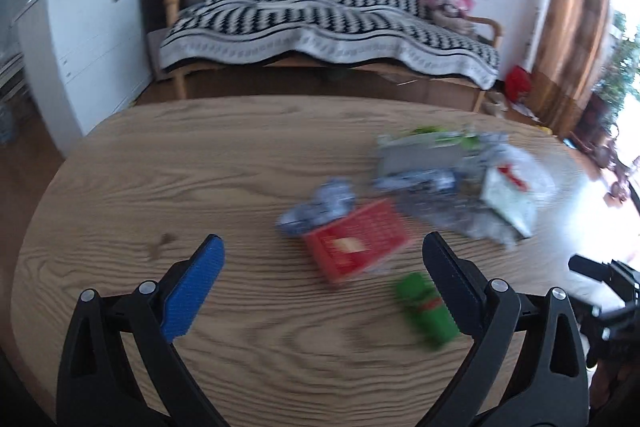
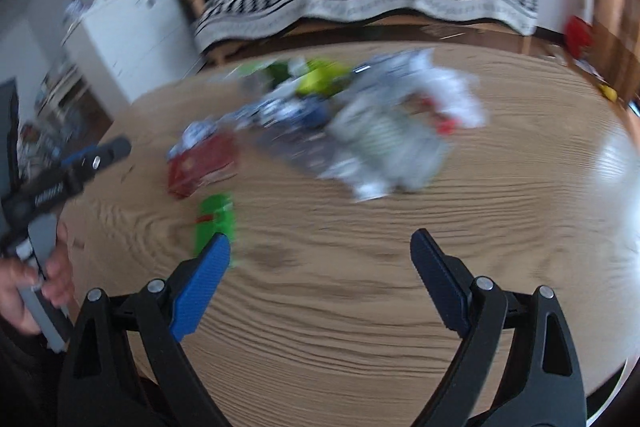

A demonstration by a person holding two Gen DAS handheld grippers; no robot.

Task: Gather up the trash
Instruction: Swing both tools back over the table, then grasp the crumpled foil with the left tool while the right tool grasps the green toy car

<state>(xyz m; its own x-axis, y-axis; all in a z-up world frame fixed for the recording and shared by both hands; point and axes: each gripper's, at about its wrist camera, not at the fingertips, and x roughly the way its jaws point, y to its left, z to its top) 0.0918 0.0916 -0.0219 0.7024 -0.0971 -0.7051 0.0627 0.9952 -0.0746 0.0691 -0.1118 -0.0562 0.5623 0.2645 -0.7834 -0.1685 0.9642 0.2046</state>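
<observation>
Left tongs point(image 1: 323, 251): wide open, empty, hovering over the counter point(image 1: 160, 187).
Right tongs point(image 2: 320, 247): also spread wide, holding nothing.
Trash: red box point(image 1: 356, 247), green tube point(image 1: 426, 311) and a crumpled wrapper pile point(image 1: 460, 183) are bunched mid-counter.
Why: guessing both are open, ready to grab; blur hides details.

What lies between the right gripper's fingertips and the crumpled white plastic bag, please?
Only bare wooden table, as the right wrist view shows. The right gripper is open, and the white plastic bag sits farther ahead; the green can lies off to the left.
</observation>
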